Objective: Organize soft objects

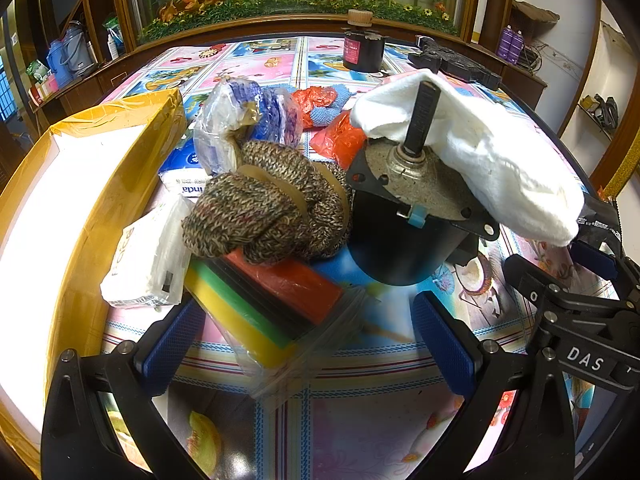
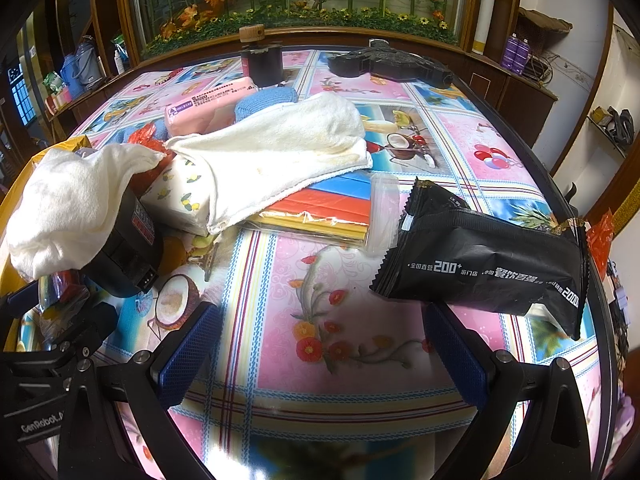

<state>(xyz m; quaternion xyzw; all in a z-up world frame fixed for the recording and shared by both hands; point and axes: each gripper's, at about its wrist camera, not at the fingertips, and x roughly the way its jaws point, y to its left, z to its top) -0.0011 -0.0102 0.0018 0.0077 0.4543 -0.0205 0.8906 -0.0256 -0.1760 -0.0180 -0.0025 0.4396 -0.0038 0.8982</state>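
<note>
Left tongs (image 1: 308, 344): spread wide and empty, low over the desk (image 1: 360, 420), with the bagged pack of coloured sponges (image 1: 264, 304) lying between the blue pads; the bag's clear end looks blurred, so contact cannot be confirmed.
Right tongs (image 2: 316, 356): released, holding nothing, hovering above a bare flowered patch of the desk.
Soft pile: the knitted bundle (image 1: 264, 208) rests on top of the sponge pack, likely stacked loosely rather than sorted; a tissue pack (image 1: 148, 256) leans against the yellow box (image 1: 100, 200) beside it.
White cloth (image 1: 480, 148): draped over the shaft of a black motor (image 1: 404, 240), which props it up off the desk.
Towel (image 2: 280, 152): spread over a lemon-print tissue pack (image 2: 176, 196) and a second flat pack of coloured sheets (image 2: 320, 212).
Black pouch (image 2: 488, 260): lies near the right edge of the desk, just ahead of the right tongs.
Box: open, its white inside bare where seen, probably the place for the soft things.
Open room: the near middle of the desk is bare; the left side is crowded, and the motor stands close to the left tongs' right pad.
</note>
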